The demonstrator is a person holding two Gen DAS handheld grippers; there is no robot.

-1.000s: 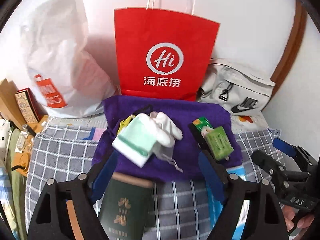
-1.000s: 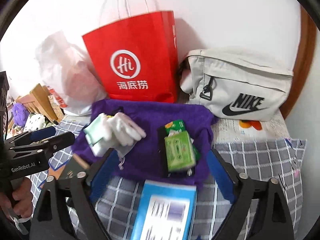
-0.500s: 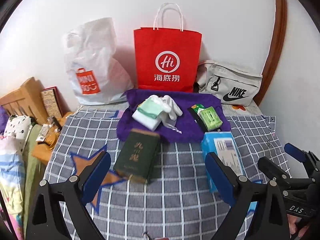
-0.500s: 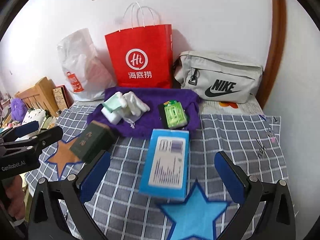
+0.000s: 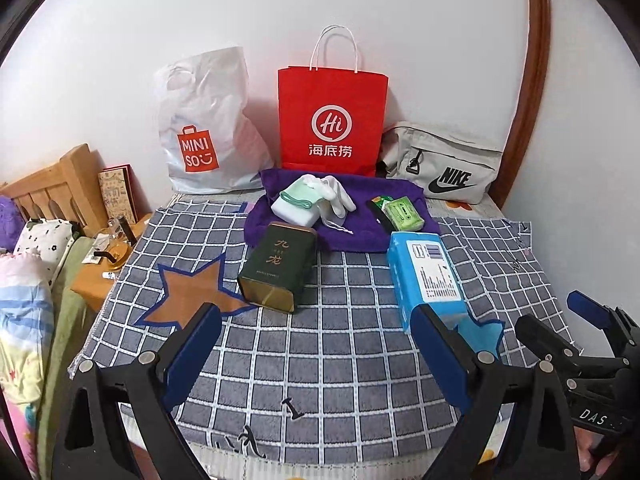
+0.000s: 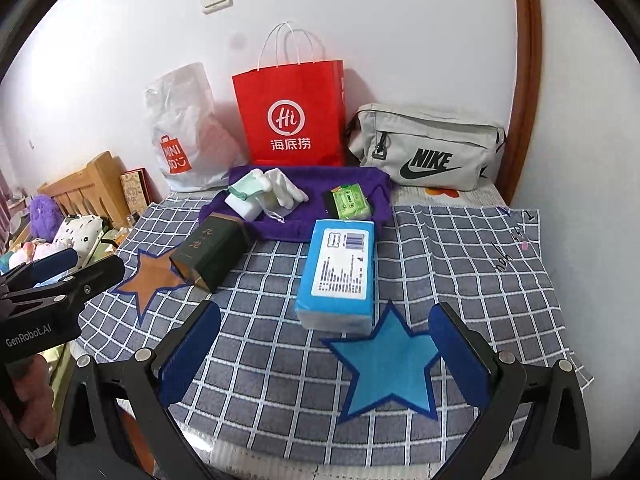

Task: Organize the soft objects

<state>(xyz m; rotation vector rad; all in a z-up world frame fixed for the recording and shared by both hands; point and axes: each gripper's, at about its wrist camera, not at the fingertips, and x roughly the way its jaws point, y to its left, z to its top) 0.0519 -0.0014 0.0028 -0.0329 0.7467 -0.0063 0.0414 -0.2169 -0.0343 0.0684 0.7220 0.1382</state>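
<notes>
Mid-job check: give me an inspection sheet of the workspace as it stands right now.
Surface: grey checked cloth with an orange star and a blue star.
Job's things: purple towel carrying white gloves, a mint-and-white pack and a green tissue pack.
Clutter: dark green tin lying on its side; blue box.
Grippers: left gripper open, empty; right gripper open, empty.
Cables: nothing seen.
Surroundings: red paper bag, white plastic bag, grey Nike pouch against the wall.
</notes>
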